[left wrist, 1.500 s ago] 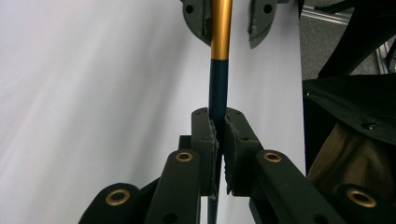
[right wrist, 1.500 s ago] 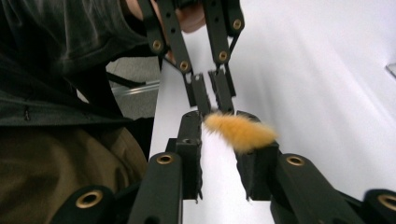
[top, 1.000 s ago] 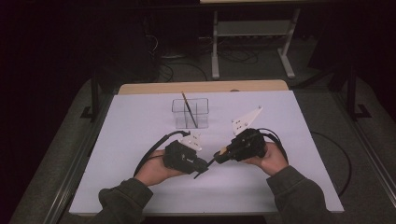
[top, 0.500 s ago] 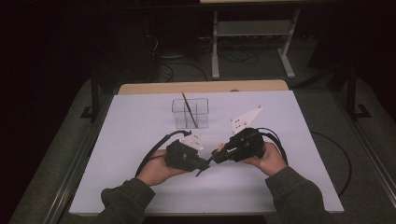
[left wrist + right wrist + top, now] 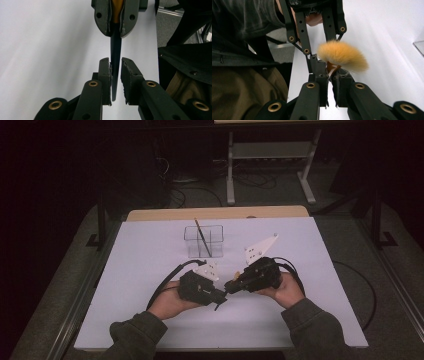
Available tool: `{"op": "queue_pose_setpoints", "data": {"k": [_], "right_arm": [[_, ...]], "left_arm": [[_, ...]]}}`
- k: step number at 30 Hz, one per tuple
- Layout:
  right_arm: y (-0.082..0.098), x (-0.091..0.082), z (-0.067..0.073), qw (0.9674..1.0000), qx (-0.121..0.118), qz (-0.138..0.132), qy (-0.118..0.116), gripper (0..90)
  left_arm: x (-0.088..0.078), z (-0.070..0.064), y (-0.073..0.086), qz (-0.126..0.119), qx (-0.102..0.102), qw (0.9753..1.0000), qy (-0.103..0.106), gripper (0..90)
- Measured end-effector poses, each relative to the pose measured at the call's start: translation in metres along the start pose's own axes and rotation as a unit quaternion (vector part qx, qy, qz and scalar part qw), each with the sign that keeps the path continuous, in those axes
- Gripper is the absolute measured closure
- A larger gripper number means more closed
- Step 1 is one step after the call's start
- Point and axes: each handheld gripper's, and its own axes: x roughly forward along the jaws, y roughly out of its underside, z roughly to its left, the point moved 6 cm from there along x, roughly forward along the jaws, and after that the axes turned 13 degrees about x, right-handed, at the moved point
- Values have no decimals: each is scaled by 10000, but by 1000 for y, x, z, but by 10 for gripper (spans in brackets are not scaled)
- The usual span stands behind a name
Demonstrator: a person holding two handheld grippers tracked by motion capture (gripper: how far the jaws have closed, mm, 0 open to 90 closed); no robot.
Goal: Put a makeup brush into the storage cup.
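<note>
A makeup brush with a fluffy orange-tan head [image 5: 342,56] and a thin dark handle [image 5: 115,50] spans the two grippers above the table's front middle. My right gripper [image 5: 329,75] is shut on the brush just below the bristles. It shows in the high view at the right [image 5: 232,284]. My left gripper [image 5: 115,72] faces it tip to tip, its jaws closed in on the handle's tapered end. The left pad lies against the handle and a thin sliver shows at the right pad. In the high view the left gripper [image 5: 220,296] is at the left.
A clear partitioned box [image 5: 216,251] stands behind the grippers at mid-table, with another dark brush [image 5: 200,234] leaning in it. The white table top [image 5: 140,255] ends in a wooden strip at the back. Cables trail from both grippers.
The grippers have drawn together. The brush handle held by the right gripper now lies between the left gripper's jaws.
</note>
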Motion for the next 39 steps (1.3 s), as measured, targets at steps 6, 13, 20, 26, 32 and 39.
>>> {"op": "queue_pose_setpoints", "data": {"k": [6,13,20,26,32,39], "right_arm": [[-5,-1,2,9996,-134,222,83,825],[-9,2,2,9997,-189,109,128,810],[-6,4,3,9991,20,-416,-58,765],[-3,4,3,9988,31,-489,-66,823],[-6,4,2,9999,-43,-71,88,824],[-10,6,5,9997,-164,85,160,817]], "left_arm": [[2,1,-1,0,-17,10000,-13,785],[1,2,0,-124,-99,9998,-78,836],[-3,4,0,-306,-192,9993,-130,838],[1,1,0,-283,-224,9993,12,823],[4,0,0,-226,-181,9996,-49,748],[3,1,-1,-268,-173,9995,-55,830]]}}
